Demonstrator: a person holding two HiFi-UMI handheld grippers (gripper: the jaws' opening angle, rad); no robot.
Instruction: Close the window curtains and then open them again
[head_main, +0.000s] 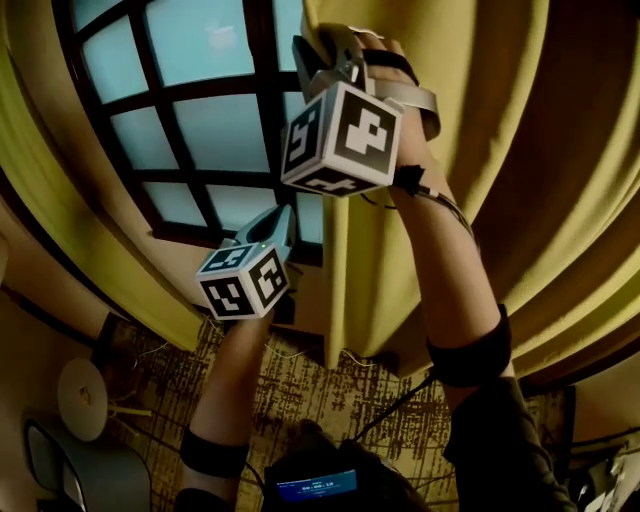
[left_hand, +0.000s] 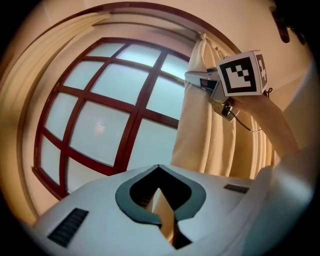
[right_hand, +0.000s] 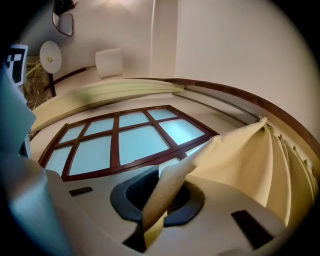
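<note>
**Spotter:** What are you holding?

**Operator:** I have both grippers on the right-hand curtain (head_main: 420, 260). My right gripper (right_hand: 156, 202) is pinched on its free edge high up, close under the rail (right_hand: 227, 93). My left gripper (left_hand: 164, 207) is squeezed tight on a fold of cream cloth lower down, and I judge it to be the same curtain.

**Spotter:** How does that edge run?

**Operator:** It hangs top to bottom, just inside the right side of the window (head_main: 200, 130). In the head view I see bare panes to the left of both grippers and the gathered folds to their right.

**Spotter:** And the other curtain?

**Operator:** The left-hand curtain (head_main: 60, 230) is bunched at the window's far left edge, well apart from mine. To close, I reckon I must drag sideways across the glass towards it. My right gripper should lead, since it is nearer the rail.
</note>
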